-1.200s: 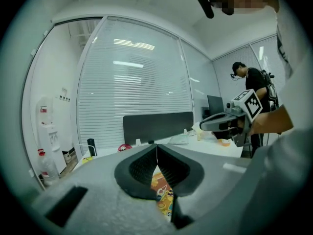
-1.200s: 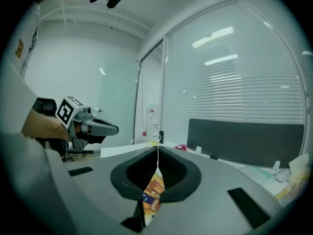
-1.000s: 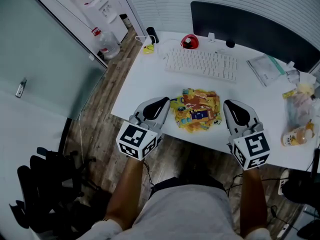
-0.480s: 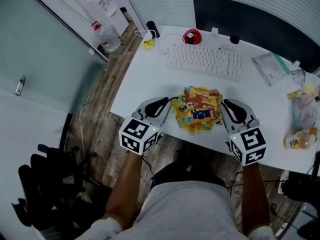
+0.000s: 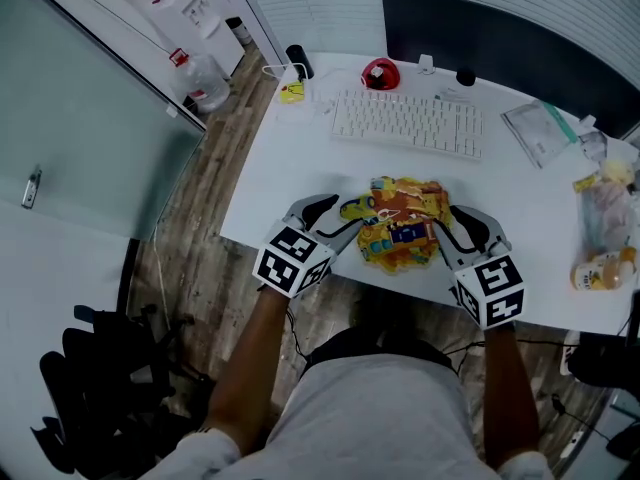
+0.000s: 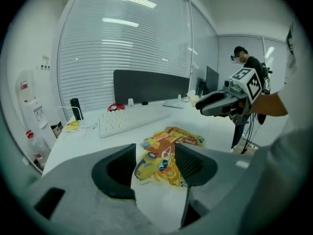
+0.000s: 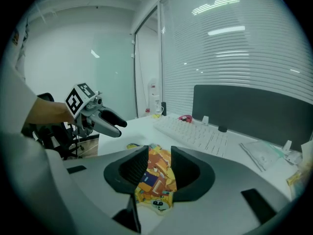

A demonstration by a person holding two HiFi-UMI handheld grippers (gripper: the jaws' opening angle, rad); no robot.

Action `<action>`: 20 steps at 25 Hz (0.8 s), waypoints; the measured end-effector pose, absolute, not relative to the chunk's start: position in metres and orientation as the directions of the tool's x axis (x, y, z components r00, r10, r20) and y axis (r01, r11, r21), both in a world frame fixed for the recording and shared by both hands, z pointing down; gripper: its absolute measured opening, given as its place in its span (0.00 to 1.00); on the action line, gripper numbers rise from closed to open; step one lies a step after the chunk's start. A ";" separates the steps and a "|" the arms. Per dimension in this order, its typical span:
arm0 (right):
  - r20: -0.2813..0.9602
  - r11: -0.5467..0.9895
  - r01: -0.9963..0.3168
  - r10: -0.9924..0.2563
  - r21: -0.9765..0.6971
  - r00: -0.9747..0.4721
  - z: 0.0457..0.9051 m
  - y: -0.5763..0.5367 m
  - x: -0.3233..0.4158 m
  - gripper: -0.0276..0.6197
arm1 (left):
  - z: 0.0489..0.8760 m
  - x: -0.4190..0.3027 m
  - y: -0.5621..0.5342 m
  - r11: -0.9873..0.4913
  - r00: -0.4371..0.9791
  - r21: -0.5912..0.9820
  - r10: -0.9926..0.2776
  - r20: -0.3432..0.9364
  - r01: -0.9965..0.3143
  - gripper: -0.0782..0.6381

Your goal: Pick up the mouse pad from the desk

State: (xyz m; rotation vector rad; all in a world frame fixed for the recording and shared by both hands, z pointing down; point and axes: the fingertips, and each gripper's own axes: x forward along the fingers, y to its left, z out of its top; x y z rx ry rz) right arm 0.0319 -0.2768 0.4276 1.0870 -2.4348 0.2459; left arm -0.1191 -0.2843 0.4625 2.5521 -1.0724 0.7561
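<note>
The mouse pad (image 5: 402, 223), a floppy yellow and orange printed sheet, lies crumpled near the front edge of the white desk (image 5: 290, 168). My left gripper (image 5: 330, 219) is low at the pad's left edge and its jaws are opening. In the left gripper view the pad (image 6: 166, 151) shows in the gap of that gripper (image 6: 156, 155), untouched by the pads. My right gripper (image 5: 458, 227) is at the pad's right edge, its jaws also opening. In the right gripper view the pad (image 7: 154, 177) lies between and beyond the jaws of that gripper (image 7: 159, 168), which do not press on it.
A white keyboard (image 5: 405, 123), a red mouse (image 5: 380, 76) and a dark monitor (image 5: 500, 48) stand behind the pad. Plastic bags (image 5: 600, 228) and a clear pouch (image 5: 545, 133) lie at the right. A black office chair (image 5: 90, 368) stands on the floor at the left.
Both grippers have come down and forward to the two sides of the mouse pad. Their jaws, shut before, now stand apart. The pad has not moved.
</note>
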 end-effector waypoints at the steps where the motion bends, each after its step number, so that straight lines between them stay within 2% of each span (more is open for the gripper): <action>1: 0.492 0.671 -0.741 -0.652 0.019 -0.577 0.433 -0.276 0.032 0.22 | 0.468 -0.119 -0.285 -0.698 0.590 0.049 -0.563 0.579 -0.715 0.46; 9: 0.625 0.656 -0.755 -0.591 0.003 -0.511 0.478 -0.271 0.036 0.41 | 0.511 -0.119 -0.287 -0.741 0.573 0.084 -0.435 0.695 -0.666 0.56; 13: 0.677 0.643 -0.765 -0.562 -0.002 -0.474 0.498 -0.269 0.040 0.45 | 0.526 -0.120 -0.289 -0.743 0.553 0.100 -0.394 0.734 -0.662 0.59; 20: 0.736 0.600 -0.800 -0.541 -0.002 -0.407 0.523 -0.270 0.053 0.46 | 0.542 -0.122 -0.294 -0.725 0.523 0.124 -0.357 0.774 -0.678 0.62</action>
